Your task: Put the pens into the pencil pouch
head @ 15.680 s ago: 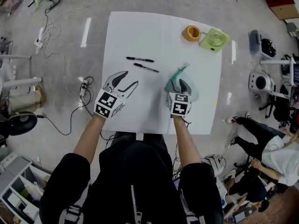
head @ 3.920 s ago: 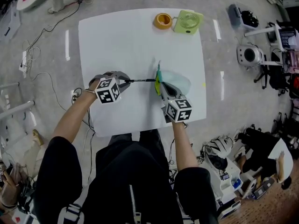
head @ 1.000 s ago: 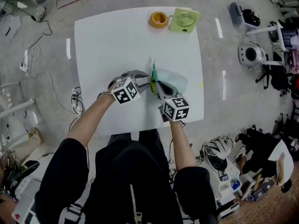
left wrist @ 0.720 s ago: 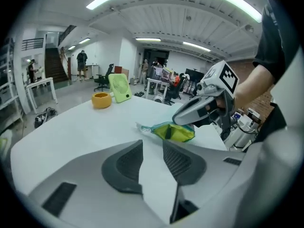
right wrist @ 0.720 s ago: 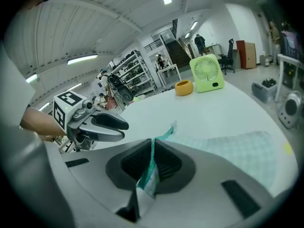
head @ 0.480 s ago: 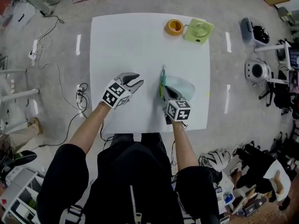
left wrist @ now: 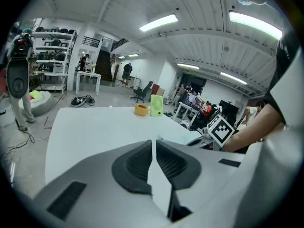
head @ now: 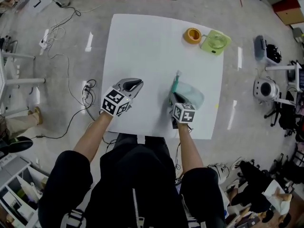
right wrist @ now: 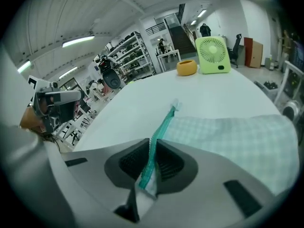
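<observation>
Orange ring [head: 193, 34] and green fan [head: 216, 41] at worktop [head: 142, 42] far edge, well ahead of left hand-held gripper [head: 137, 83], its jaws just closed together, empty, right hand-held gripper [head: 175, 96] jaws just easing apart yet pinching pencil pouch [head: 192, 95] zipper edge, pouch contents unseen

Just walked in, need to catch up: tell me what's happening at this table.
A person works at a white table with a gripper in each hand. The right gripper pinches the teal zipper edge of the checked pencil pouch lying on the table, its jaws just easing open slightly. The left gripper, off to the left, has just closed on nothing. No pens lie loose.
</observation>
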Motion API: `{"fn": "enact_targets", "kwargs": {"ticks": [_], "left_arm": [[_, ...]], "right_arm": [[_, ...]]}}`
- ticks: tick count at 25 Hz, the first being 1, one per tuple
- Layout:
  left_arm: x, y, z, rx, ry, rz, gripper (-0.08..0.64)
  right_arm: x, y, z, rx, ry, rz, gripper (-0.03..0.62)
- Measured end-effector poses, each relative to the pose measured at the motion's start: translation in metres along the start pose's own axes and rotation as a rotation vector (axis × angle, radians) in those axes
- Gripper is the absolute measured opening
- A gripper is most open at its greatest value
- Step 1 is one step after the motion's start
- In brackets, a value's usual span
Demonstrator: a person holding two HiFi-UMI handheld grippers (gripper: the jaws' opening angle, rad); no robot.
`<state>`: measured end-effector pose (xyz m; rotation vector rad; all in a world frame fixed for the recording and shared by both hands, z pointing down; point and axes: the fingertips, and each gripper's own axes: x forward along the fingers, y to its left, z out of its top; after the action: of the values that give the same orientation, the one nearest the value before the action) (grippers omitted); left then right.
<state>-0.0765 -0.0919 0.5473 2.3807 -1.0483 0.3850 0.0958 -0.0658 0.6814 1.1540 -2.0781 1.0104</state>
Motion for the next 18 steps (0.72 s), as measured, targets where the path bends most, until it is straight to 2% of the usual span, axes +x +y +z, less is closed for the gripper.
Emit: {"fn": "enact_targets", "kwargs": {"ticks": [5,10,13,14,17,18], "left_arm": [[-0.023,0.008,0.001,-0.004,-0.018,0.034,0.043],[-0.041,0.011,0.014,0.029,-0.051,0.074,0.043],[-0.045,0.009,0.025,0.072,-0.074,0.100,0.040],[-0.047,0.008,0.030,0.086,-0.083,0.105,0.040],[-0.050,0.005,0.047,0.116,-0.112,0.116,0.040],[-0.051,0.004,0.053,0.122,-0.124,0.120,0.040]], "right_arm": [[0.005,0.004,-0.002,0.006,-0.002,-0.004,0.102],[-0.017,0.011,0.019,-0.032,-0.087,-0.024,0.150],[-0.035,0.017,0.034,-0.061,-0.141,-0.012,0.152],[-0.041,0.020,0.041,-0.077,-0.160,-0.010,0.132],[-0.064,0.026,0.067,-0.138,-0.228,-0.026,0.016],[-0.071,0.028,0.076,-0.151,-0.254,-0.030,0.009]]}}
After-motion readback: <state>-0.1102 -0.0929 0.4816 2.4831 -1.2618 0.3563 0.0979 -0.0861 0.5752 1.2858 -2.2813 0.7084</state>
